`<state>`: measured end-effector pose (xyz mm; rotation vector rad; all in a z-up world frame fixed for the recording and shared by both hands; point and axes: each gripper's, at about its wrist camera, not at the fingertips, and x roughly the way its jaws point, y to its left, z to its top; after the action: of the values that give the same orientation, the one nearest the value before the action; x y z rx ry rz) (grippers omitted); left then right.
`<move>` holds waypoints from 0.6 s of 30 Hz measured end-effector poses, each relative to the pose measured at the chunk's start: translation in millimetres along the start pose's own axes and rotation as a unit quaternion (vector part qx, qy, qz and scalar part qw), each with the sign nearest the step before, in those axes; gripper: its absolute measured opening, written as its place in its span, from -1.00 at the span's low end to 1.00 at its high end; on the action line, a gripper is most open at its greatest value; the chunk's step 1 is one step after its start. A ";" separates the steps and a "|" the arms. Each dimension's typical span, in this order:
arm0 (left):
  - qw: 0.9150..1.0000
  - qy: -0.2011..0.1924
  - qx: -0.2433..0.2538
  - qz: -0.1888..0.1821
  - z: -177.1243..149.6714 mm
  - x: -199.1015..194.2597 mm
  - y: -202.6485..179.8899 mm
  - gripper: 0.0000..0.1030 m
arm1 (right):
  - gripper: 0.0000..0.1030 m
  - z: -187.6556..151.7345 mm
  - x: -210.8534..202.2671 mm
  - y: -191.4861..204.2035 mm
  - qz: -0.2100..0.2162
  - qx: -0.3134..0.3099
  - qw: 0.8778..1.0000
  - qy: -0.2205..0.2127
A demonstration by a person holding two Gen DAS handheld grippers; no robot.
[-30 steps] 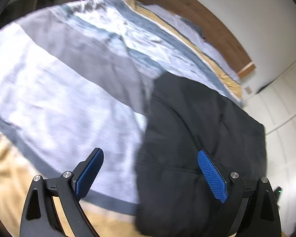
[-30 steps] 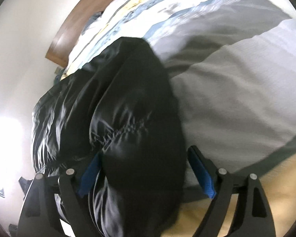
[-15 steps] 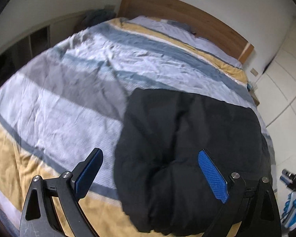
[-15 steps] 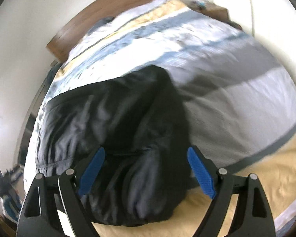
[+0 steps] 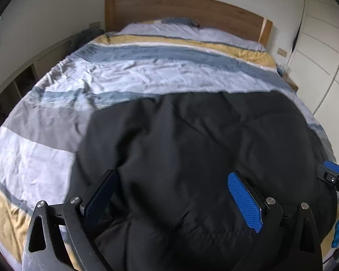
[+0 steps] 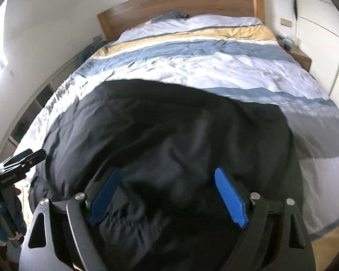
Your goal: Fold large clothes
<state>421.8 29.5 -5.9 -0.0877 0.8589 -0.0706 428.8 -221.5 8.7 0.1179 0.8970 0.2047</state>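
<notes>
A large black padded garment [image 5: 192, 149] lies spread in a wide folded slab across the near half of the striped bed [image 5: 147, 67]. My left gripper [image 5: 171, 180] hovers above its near part, open, with nothing between the blue pads. The right gripper [image 6: 167, 178] also hangs over the garment [image 6: 165, 135], open and empty. The tip of the right gripper [image 5: 334, 176] shows at the right edge of the left wrist view. At the left edge of the right wrist view, the left gripper [image 6: 20, 160] appears.
The bed's striped cover [image 6: 214, 67] in white, blue, grey and yellow runs back to a wooden headboard [image 5: 180, 11]. A white wardrobe [image 5: 323, 56] stands to the right, low shelving [image 5: 15, 83] to the left, and a bedside table [image 6: 300, 57] at the far right.
Both grippers have risen and pulled back from the garment while rolling level, so each view now takes in the whole bed. The garment lies still. Both jaws stayed wide.
</notes>
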 end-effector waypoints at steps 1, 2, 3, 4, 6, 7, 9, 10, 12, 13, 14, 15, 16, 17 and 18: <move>1.000 0.003 0.000 -0.001 -0.5 4.8 -1.1 0.89 | 0.67 -0.6 6.7 0.9 -0.003 -0.004 1.000 0.004; 1.000 0.007 -0.002 -0.002 -0.5 11.8 -1.2 0.89 | 0.67 -1.9 12.8 0.5 -0.004 -0.006 1.000 0.007; 1.000 0.009 -0.004 -0.002 -0.2 17.3 -0.8 0.91 | 0.67 -3.4 18.3 -1.8 -0.005 -0.004 1.000 0.010; 1.000 0.010 -0.005 -0.002 -0.3 19.4 -1.1 0.92 | 0.67 -4.5 21.7 -4.5 -0.006 -0.001 1.000 0.011; 1.000 0.011 -0.009 -0.003 -0.1 23.9 -0.2 0.95 | 0.67 -6.2 26.6 -13.8 -0.012 0.008 1.000 0.012; 1.000 0.011 -0.009 -0.003 -0.1 25.1 0.2 0.95 | 0.67 -7.5 27.3 -19.6 -0.017 0.013 1.000 0.012; 1.000 0.008 -0.008 -0.002 -0.8 25.1 0.0 0.96 | 0.67 -9.0 27.6 -29.9 -0.027 0.021 0.999 0.011; 1.000 0.007 -0.007 -0.001 -1.9 24.0 -0.7 0.96 | 0.67 -9.8 27.3 -35.0 -0.033 0.025 0.999 0.012; 1.000 0.004 -0.005 0.003 -4.2 19.2 -1.5 0.96 | 0.67 -11.9 24.6 -45.2 -0.049 0.032 0.998 0.011; 1.000 0.003 -0.005 0.004 -5.6 16.1 -2.0 0.96 | 0.67 -14.2 20.9 -50.2 -0.060 0.036 0.997 0.011; 1.000 0.002 -0.006 0.005 -7.0 12.9 -2.3 0.96 | 0.67 -15.5 18.0 -53.1 -0.065 0.040 0.997 0.011; 1.000 0.002 -0.006 0.006 -8.9 8.7 -2.9 0.96 | 0.68 -17.4 14.1 -54.9 -0.069 0.043 0.997 0.010; 1.000 0.001 -0.007 0.008 -11.8 2.1 -3.5 0.96 | 0.67 -19.6 9.5 -55.6 -0.072 0.045 0.996 0.010; 1.000 0.001 -0.007 0.009 -13.6 -2.6 -3.9 0.96 | 0.67 -23.0 3.0 -55.1 -0.073 0.045 0.996 0.009; 1.000 0.001 -0.008 0.010 -15.8 -7.9 -4.3 0.96 | 0.67 -25.8 -2.0 -53.8 -0.074 0.044 0.996 0.009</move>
<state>404.6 25.2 -9.8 -0.0942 0.8626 -0.0455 414.2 -274.0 -15.8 0.1302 0.9294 0.0288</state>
